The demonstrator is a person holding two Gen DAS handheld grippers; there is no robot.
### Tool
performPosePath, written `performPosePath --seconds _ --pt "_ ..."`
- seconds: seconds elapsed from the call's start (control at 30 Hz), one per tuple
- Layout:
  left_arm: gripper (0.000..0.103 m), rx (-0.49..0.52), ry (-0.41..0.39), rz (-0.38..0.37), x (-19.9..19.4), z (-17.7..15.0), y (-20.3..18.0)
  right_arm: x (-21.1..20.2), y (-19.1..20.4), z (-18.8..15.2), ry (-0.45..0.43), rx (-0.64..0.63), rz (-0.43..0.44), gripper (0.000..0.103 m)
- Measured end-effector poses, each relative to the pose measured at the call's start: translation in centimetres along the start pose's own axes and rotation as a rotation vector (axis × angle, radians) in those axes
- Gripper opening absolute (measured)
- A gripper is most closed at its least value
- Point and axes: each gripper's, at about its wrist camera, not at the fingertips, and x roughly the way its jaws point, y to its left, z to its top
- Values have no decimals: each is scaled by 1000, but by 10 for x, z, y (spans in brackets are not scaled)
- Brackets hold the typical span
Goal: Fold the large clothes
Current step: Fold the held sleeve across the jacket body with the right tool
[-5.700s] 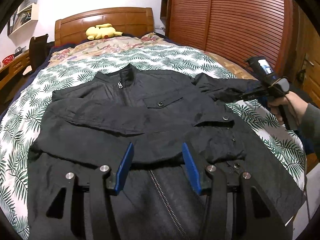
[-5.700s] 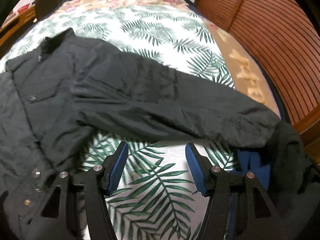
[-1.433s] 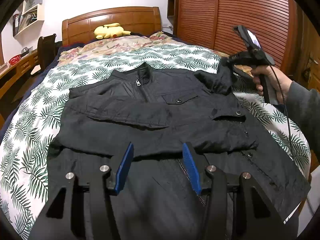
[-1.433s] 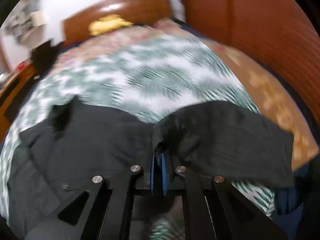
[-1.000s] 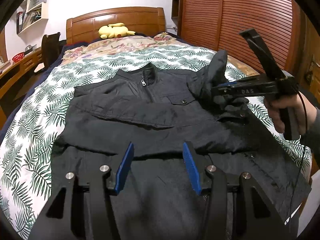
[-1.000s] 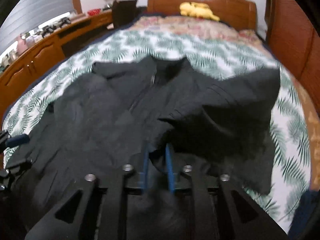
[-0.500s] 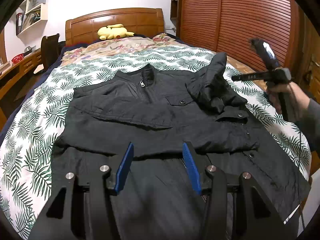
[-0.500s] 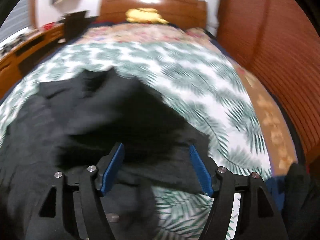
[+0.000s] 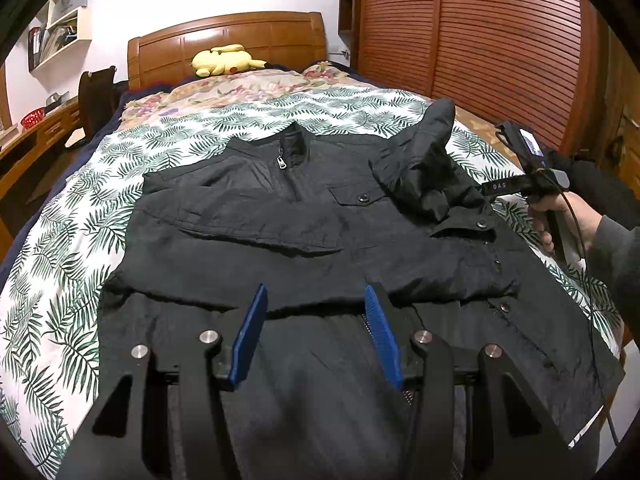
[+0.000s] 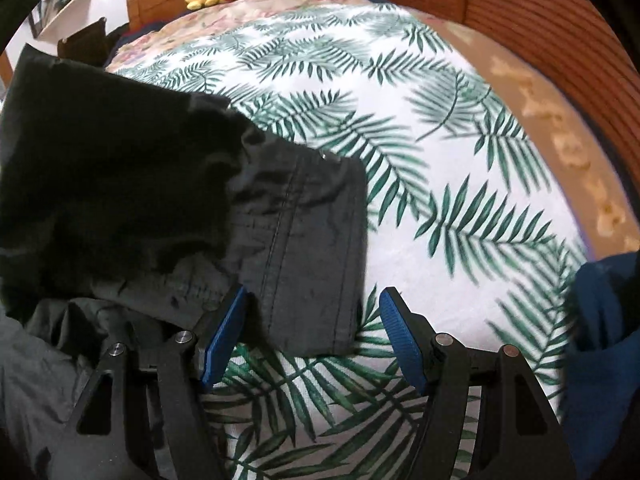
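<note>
A black jacket (image 9: pixel 288 240) is spread front-up on a bed covered by a palm-leaf bedspread (image 9: pixel 52 264), its collar toward the wooden headboard (image 9: pixel 224 40) and its hem toward the camera. One sleeve is laid flat across the chest, while the other sleeve (image 9: pixel 428 168) is heaped in a crumpled mound on the jacket's far right shoulder, partly standing up. The left gripper (image 9: pixel 316 328) is held above the lower front of the jacket with its blue pads apart — nothing is clamped between them. The right gripper (image 10: pixel 310 340) is seen in the person's hand (image 9: pixel 560 216) at the right edge of the bed, just beside the heaped sleeve; its jaws have just been opening and are now spread wide. In the right wrist view the sleeve's cuff (image 10: pixel 312 248) lies on the bedspread between the pads' tips, yet the pads are not pressed on it — the cloth is released. A yellow plush toy (image 9: pixel 224 60) rests by the headboard, and a slatted wooden wardrobe (image 9: pixel 480 40) stands beyond the bed.
</note>
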Motion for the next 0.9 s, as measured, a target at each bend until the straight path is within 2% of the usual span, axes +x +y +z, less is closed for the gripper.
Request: performPosePath --seconds 0.1,0.13,0.2,0.23,0.37,0.63,0.9 --pt "50 1 5 3 0 1 0 0 2 -5 -13 -6 19 64" --pt "50 2 3 3 0 1 0 -1 3 -6 -16 -9 45 52" --pt "50 0 4 3 0 2 -1 -4 10 -8 -19 -38 60 38" --pt "50 0 3 3 -1 2 -1 -6 14 -8 -19 -59 64 28" --pt "50 -2 -12 3 -8 2 0 -33 32 -7 -81 -141 49 10" --pt "50 -17 -77 6 -46 -1 3 -128 83 3 -275 -250 84 7" --pt "50 -16 -121 14 -74 -4 10 -193 156 6 -364 -389 123 7"
